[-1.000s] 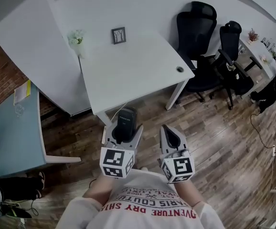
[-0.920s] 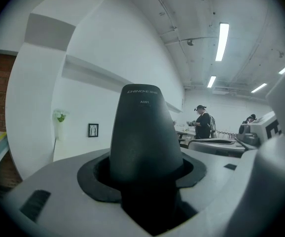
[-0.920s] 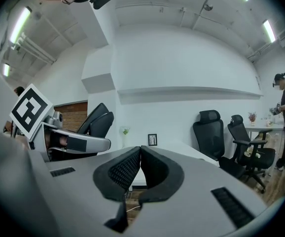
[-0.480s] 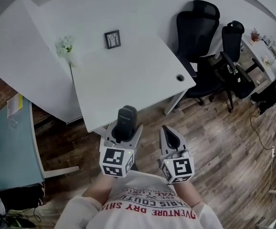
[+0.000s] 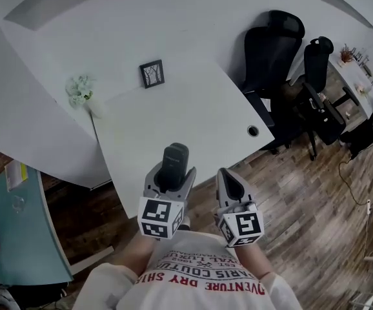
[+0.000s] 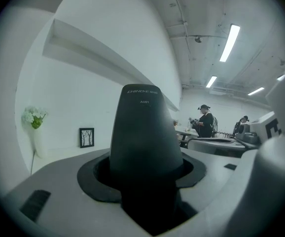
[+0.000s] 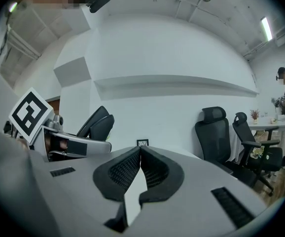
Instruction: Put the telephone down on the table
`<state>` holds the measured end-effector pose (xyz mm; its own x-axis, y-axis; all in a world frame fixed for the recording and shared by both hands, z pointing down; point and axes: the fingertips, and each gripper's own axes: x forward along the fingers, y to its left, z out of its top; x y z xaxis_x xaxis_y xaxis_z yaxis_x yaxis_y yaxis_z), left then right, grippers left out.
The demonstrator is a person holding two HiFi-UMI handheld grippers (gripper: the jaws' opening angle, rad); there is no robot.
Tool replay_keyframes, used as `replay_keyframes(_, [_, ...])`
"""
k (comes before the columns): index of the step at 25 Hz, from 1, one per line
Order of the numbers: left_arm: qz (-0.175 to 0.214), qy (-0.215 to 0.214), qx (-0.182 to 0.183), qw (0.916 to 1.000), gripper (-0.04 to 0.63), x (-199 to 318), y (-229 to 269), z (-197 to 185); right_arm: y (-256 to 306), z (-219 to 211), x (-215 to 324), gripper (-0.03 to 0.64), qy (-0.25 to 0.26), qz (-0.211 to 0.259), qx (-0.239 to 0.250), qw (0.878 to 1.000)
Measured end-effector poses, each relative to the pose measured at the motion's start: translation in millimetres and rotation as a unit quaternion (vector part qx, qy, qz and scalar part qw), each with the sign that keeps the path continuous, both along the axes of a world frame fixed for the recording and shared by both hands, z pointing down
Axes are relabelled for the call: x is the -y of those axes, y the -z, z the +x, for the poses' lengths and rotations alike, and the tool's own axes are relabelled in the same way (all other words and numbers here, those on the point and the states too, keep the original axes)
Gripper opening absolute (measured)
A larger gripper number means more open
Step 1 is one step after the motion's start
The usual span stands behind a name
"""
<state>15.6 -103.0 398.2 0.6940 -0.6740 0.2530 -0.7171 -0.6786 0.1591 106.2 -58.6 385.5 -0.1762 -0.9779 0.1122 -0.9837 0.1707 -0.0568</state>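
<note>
Closer now, the white rectangular table (image 5: 199,118) sits right under your grippers. Your left gripper (image 5: 170,178) clamps the dark plastic telephone handset (image 6: 145,132) upright above the table's near edge, seemingly ready for lowering. Your right gripper (image 7: 138,157) stays closed and empty, kept clear.

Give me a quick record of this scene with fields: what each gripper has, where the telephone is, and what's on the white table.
Left gripper: shut on the telephone, whose top end sticks out past the jaws
Right gripper: shut, nothing between the jaws
Telephone place: in the air by the near edge of the table, not set down
On the table: picture frame and vase of flowers, both at the far side
Beside the table: black office chairs
Floor: wood planks
</note>
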Motion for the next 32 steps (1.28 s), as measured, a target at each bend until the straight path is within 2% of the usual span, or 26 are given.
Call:
replay_keyframes(5, [-0.014,0.010,-0.005,0.9998,0.282,46.2,-7.0,-13.0,-4.5,-6.8,48.3,0.025,0.007,-0.008,-0.009,1.000])
replay_keyframes(10, [-0.027,0.037,-0.004,0.9989,0.282,77.0,-16.6,-25.7,-7.8,-6.4,88.5,0.025,0.027,-0.012,-0.005,1.000])
replay_keyframes(17, [-0.040,0.100,0.001,0.9942,0.282,122.4,-29.8,-26.1,-16.1,-5.9,155.4,0.025,0.093,-0.013,0.001,0.996])
replay_keyframes(24, [-0.048,0.181,0.013,0.9823,0.282,175.4,-32.2,-3.7,-21.9,14.6,230.3,0.025,0.178,-0.031,0.026,0.983])
replay_keyframes(32, [-0.067,0.258,0.018,0.9637,0.282,224.3,-42.3,21.1,-28.6,37.2,300.4,0.025,0.258,-0.042,0.017,0.965])
